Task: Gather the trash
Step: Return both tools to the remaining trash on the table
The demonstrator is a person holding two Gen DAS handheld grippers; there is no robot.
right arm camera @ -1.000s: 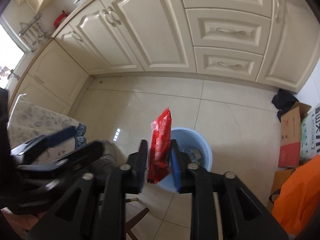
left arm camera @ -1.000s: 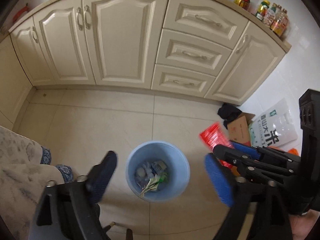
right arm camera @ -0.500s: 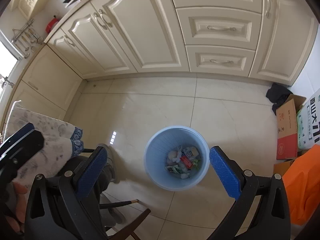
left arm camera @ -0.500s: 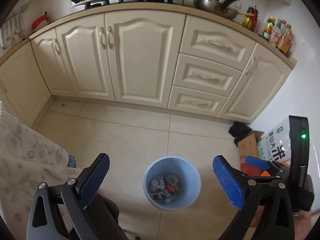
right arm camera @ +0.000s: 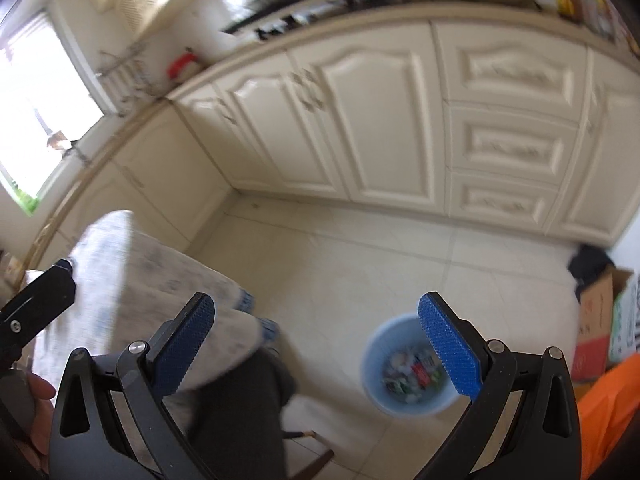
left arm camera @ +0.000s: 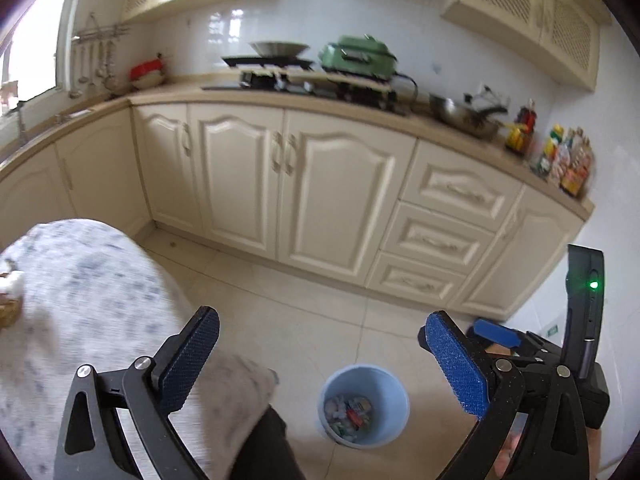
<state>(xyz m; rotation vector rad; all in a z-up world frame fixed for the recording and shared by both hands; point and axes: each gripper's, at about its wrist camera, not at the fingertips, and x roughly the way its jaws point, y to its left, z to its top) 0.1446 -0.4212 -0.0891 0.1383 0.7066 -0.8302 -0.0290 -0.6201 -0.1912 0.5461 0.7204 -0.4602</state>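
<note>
A light blue trash bin [left arm camera: 363, 405] stands on the tiled floor with mixed wrappers inside; it also shows in the right wrist view [right arm camera: 404, 368], blurred. My left gripper [left arm camera: 322, 364] is open and empty, held high above the floor, left of and above the bin. My right gripper [right arm camera: 316, 344] is open and empty, also raised, with the bin under its right finger. The right gripper [left arm camera: 520, 344] shows at the right edge of the left wrist view.
A table with a flowered cloth [left arm camera: 80, 300] lies at the left. Cream cabinets [left arm camera: 320, 188] run along the back under a counter with a stove and pans. A cardboard box [right arm camera: 596, 320] and an orange bag [right arm camera: 608, 408] sit at the right.
The right gripper opened and dropped the red wrapper into the bin. Both grippers have since lifted and tilted up, so the counter and the table come into view.
</note>
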